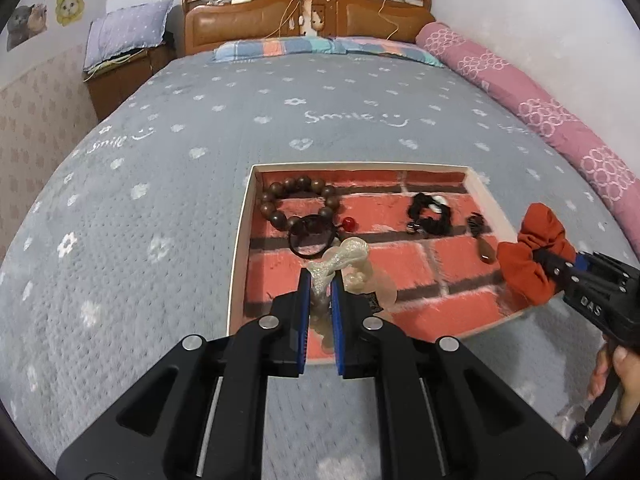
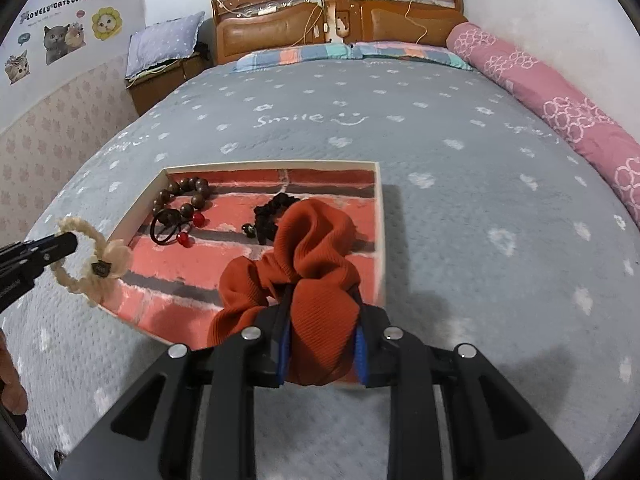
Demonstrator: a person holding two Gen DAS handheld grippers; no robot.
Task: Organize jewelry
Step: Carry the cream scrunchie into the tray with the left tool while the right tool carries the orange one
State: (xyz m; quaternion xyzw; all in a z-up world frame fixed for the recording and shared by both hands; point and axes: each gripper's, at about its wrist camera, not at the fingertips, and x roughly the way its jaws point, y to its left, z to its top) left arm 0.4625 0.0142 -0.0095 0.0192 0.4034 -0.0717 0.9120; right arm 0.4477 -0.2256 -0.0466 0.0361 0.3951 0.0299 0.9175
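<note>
A shallow tray (image 1: pixel 241 240) (image 2: pixel 380 220) lined with red brick print lies on the grey bed. In it lie a brown bead bracelet (image 1: pixel 276 200) (image 2: pixel 182 192), a black hair tie with red beads (image 1: pixel 310 240) (image 2: pixel 166 228), a black scrunchie (image 1: pixel 430 212) (image 2: pixel 272 216) and a small dark pendant (image 1: pixel 480 236). My left gripper (image 1: pixel 321 282) (image 2: pixel 74 242) is shut on a cream braided hair tie (image 1: pixel 344 256) (image 2: pixel 80 264), held above the tray's near left part. My right gripper (image 2: pixel 322 304) (image 1: pixel 538 256) is shut on a rust-orange scrunchie (image 2: pixel 312 252) (image 1: pixel 528 248) over the tray's right side.
The grey bedspread (image 1: pixel 240 120) with white flowers and "Smile" lettering spreads all round the tray. A pink rolled quilt (image 1: pixel 520 92) lies along the right edge, pillows and a wooden headboard (image 1: pixel 308 12) at the far end. A person's hand (image 1: pixel 624 376) holds the right gripper.
</note>
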